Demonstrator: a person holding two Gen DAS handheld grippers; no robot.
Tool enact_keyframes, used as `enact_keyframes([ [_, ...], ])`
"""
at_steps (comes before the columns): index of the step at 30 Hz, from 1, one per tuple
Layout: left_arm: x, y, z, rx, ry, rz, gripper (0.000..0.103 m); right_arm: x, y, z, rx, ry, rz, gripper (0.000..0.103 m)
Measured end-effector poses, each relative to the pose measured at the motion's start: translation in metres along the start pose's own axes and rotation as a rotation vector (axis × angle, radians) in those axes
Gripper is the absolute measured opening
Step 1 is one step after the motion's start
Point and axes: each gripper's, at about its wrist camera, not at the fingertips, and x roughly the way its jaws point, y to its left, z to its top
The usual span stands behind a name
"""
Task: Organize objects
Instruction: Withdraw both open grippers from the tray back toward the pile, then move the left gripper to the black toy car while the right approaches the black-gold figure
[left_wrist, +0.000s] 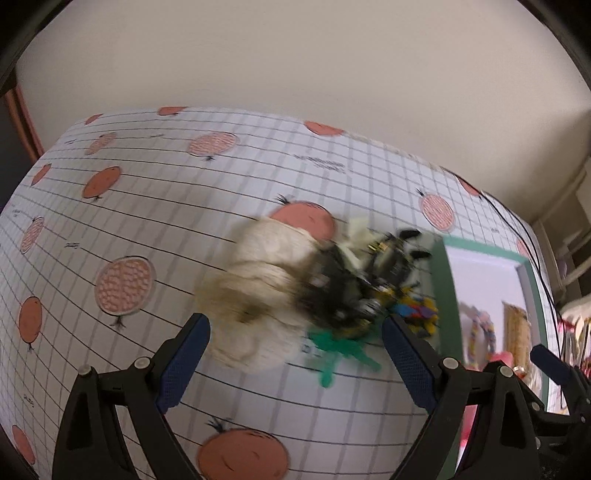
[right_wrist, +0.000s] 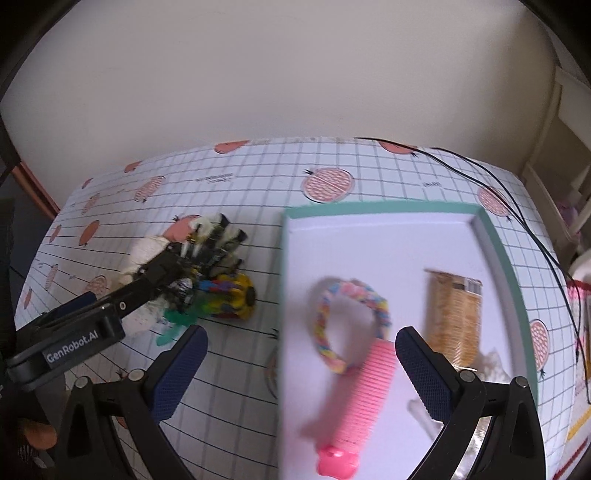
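- Step in hand, as I read it: left gripper (left_wrist: 295, 354) goes for the loose pile on the table (left_wrist: 147, 184), to shift sth into the green-rimmed tray (right_wrist: 495, 236) at right.
- Pile = pale twine/yarn ball (left_wrist: 255, 280), black-and-yellow clutter (left_wrist: 354, 280), multicolour toy bits (right_wrist: 232, 291), green plastic piece (left_wrist: 340, 350). All touching or overlapping; view is blurred, so can't tell what the dark items are.
- To do it well: pick one item at the pile's edge, not the tangle. The green piece lies nearest, flat on the cloth, so prob. needs a low, level approach w/ one pad sliding under an arm. The yarn ball is bulkier and soft, so it needs a wide jaw; squeeze gently.
- Risk: dragging neighbours along, since the items interlock.
- Left claw: spread wide, grasping nothing; pads apart either side of the pile's near edge, no contact that I can make out.
- Right gripper (right_wrist: 301, 373): also released and empty, hovering over the tray's near-left part.
- Tray already holds a braided bracelet (right_wrist: 351, 321), pink comb (right_wrist: 365, 387), brown comb (right_wrist: 454, 317); clear item at near right, unclear what.
- Free space in the tray's far half, good drop spot.
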Motion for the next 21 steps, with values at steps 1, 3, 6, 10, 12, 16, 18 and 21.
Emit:
enact_keyframes([
  [1, 0.000, 0.007, 0.001, -0.012, -0.010, 0.004, 0.094, 0.001, 0.005, 0.000, -0.006, -0.004, 0.006, 0.103],
  [3, 0.001, 0.015, 0.003, -0.024, -0.019, 0.014, 0.094, 0.004, 0.014, 0.000, -0.016, -0.009, 0.022, 0.103],
  [6, 0.004, 0.031, 0.005, -0.056, -0.019, 0.027, 0.094, 0.009, 0.026, -0.002, -0.031, -0.016, 0.042, 0.103],
  [10, 0.010, 0.048, 0.009, -0.104, -0.002, 0.009, 0.094, 0.016, 0.043, -0.002, -0.064, -0.028, 0.052, 0.103],
  [12, 0.013, 0.052, 0.009, -0.102, 0.011, 0.005, 0.094, 0.018, 0.051, -0.001, -0.076, -0.040, 0.060, 0.103],
  [16, 0.016, 0.058, 0.013, -0.098, 0.015, -0.006, 0.094, 0.025, 0.057, 0.004, -0.093, -0.051, 0.043, 0.103],
  [18, 0.019, 0.059, 0.015, -0.105, 0.016, -0.012, 0.094, 0.027, 0.058, 0.011, -0.090, -0.067, 0.037, 0.103],
  [21, 0.022, 0.061, 0.018, -0.115, 0.015, -0.030, 0.094, 0.033, 0.061, 0.021, -0.080, -0.073, 0.045, 0.103],
])
